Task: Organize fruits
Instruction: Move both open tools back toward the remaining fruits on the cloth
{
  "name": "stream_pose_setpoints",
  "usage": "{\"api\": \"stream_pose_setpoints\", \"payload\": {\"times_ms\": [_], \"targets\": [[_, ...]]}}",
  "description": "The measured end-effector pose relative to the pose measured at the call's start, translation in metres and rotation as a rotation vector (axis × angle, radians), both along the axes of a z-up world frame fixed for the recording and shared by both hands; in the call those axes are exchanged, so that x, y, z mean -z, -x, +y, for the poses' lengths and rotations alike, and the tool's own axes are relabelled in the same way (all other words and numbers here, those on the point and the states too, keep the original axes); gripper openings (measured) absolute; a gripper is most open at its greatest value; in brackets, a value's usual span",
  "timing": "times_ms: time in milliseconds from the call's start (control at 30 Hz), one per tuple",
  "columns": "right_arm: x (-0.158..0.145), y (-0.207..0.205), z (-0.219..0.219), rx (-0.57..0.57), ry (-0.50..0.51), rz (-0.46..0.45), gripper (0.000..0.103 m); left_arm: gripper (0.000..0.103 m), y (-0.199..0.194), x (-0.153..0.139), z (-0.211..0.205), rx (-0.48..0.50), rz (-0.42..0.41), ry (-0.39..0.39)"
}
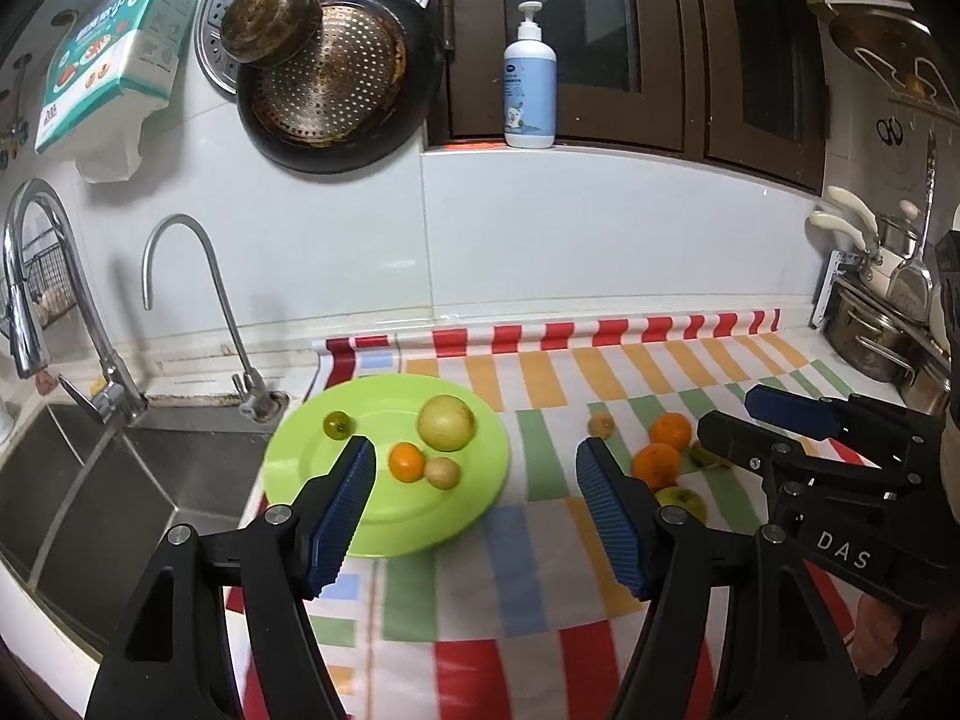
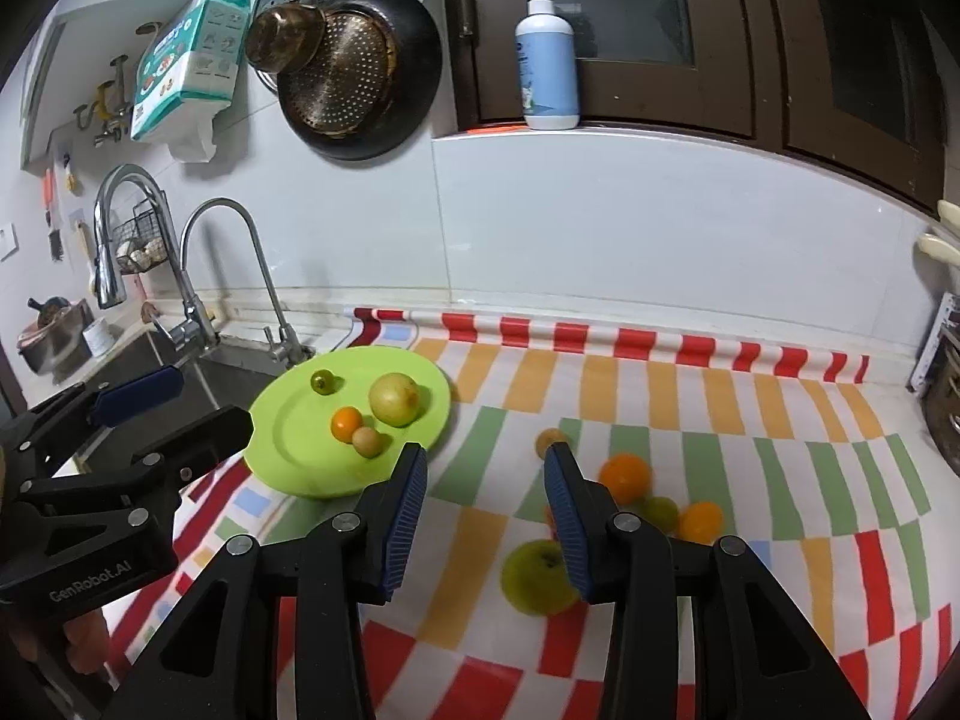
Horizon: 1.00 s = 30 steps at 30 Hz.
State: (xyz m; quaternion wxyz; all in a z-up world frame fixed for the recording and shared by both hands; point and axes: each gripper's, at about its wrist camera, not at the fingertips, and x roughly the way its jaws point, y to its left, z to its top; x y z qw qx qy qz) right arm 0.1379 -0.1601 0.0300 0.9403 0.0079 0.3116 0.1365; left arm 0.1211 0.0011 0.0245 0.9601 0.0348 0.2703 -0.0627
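Observation:
A lime-green plate (image 1: 474, 483) lies on the striped cloth beside the sink. It holds a large pale fruit (image 1: 447, 422), a small orange (image 1: 406, 461), a small tan fruit (image 1: 442, 471) and a tiny green one (image 1: 337, 423). Loose on the cloth to its right lie two oranges (image 2: 625, 476) (image 2: 699, 521), a green apple (image 2: 531, 576), a small green fruit (image 2: 660, 510) and a tan one (image 2: 549, 438). My left gripper (image 1: 475, 447) hovers open over the plate's near right edge, holding nothing. My right gripper (image 2: 485, 451) is open and holds nothing, left of the loose fruit.
A steel sink (image 1: 90, 480) with two taps (image 1: 180, 276) sits left of the plate. Pans (image 1: 336, 78) hang on the tiled wall and a pump bottle (image 1: 529, 90) stands on the ledge. Pots (image 1: 870, 348) crowd the far right. The cloth (image 1: 540, 588) reaches the counter's front.

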Motion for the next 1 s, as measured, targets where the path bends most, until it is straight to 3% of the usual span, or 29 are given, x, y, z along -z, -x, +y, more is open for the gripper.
{"api": "stream_pose_setpoints", "payload": {"times_ms": [300,467,1000], "targets": [[0.008,0.007,-0.034,-0.010,0.029,0.012,0.044,0.069,0.004,0.016,-0.038,-0.002,0.028,0.037],[0.015,0.006,-0.052,-0.018,0.054,0.017,0.044,0.074,0.004,0.027,-0.056,-0.004,0.043,0.050],[0.059,-0.012,-0.093,0.019,0.076,0.120,0.044,0.075,-0.020,0.079,-0.113,0.129,0.179,0.038]]}}
